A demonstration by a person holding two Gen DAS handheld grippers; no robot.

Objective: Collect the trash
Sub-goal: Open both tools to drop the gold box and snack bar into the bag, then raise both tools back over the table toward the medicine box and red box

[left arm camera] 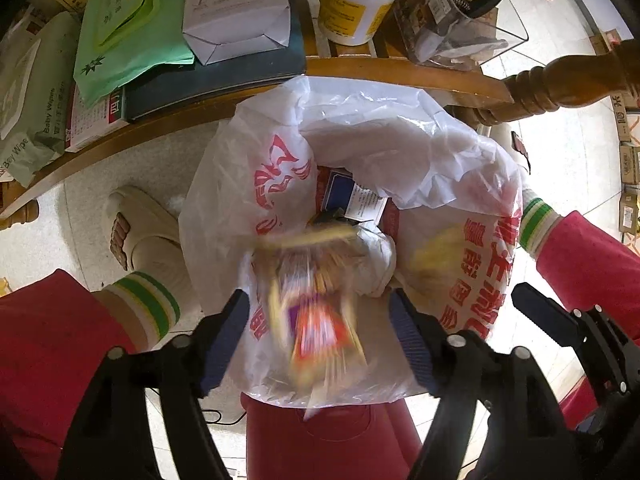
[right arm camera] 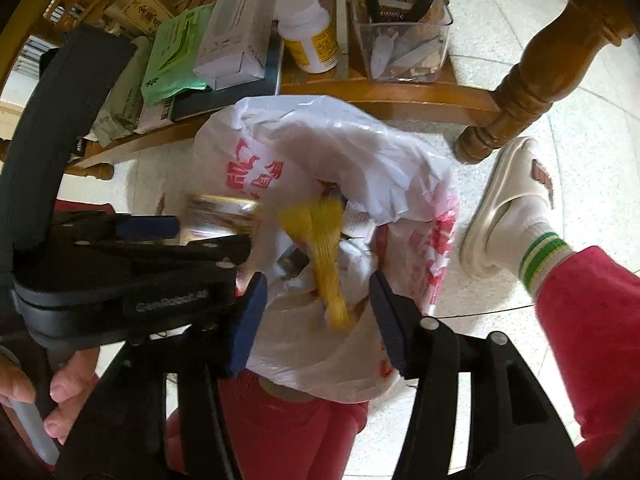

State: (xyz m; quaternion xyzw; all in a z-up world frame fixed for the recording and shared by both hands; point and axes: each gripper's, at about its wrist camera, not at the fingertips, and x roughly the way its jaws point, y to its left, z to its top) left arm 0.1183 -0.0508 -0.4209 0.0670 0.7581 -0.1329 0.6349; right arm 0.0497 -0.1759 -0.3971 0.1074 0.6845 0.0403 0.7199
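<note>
I have both grippers pointed almost straight down over the white plastic bag (left arm camera: 360, 152) that stands on the floor in front of the wooden table edge (left arm camera: 400, 76), between the person's two feet. The left gripper (left arm camera: 320, 336) stands wide, and between its blue pads, touching neither as far as I can tell, a blurred orange and purple wrapper (left arm camera: 316, 328) hangs over the near side of the bag's mouth; its long axis runs from the tongs toward the table. The right gripper (right arm camera: 318, 312) is about half open, and a yellow strip of trash (right arm camera: 324, 248) lies between its jaws, free of both, with its long axis also pointing from the tongs into the bag's opening. Both pieces look motion-smeared, so I judge them released and dropping. The mouth of the bag sits just beyond both pairs of tongs, toward the table, and the left gripper is just beside the right one over it.
</note>
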